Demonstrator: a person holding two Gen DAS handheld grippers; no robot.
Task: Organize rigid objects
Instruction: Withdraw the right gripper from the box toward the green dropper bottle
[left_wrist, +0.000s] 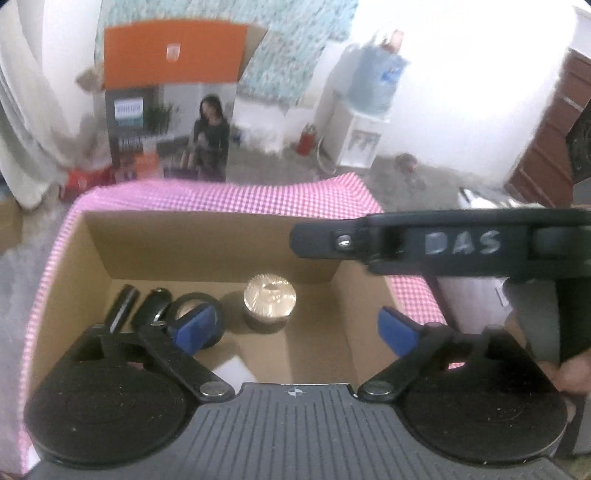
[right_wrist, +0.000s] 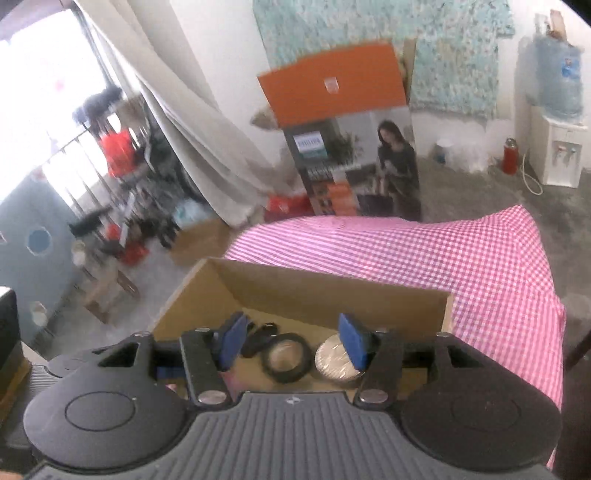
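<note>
My left tongs (left_wrist: 297, 328) are spread wide and empty, my right tongs (right_wrist: 293, 341) half-spread and empty, above the cardboard box (left_wrist: 207, 240) holding the tape roll (left_wrist: 199, 321) and gold-lidded jar (left_wrist: 269, 295) on the table — dipping carelessly could knock the jar over; both crowd one box

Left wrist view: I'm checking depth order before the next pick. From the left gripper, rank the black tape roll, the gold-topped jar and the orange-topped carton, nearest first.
1. Black tape roll, inside the cardboard box, right behind the left gripper's left finger.
2. Gold-topped jar, mid-box, slightly farther back.
3. Orange-topped carton, on the floor beyond the pink checked cloth.
</note>
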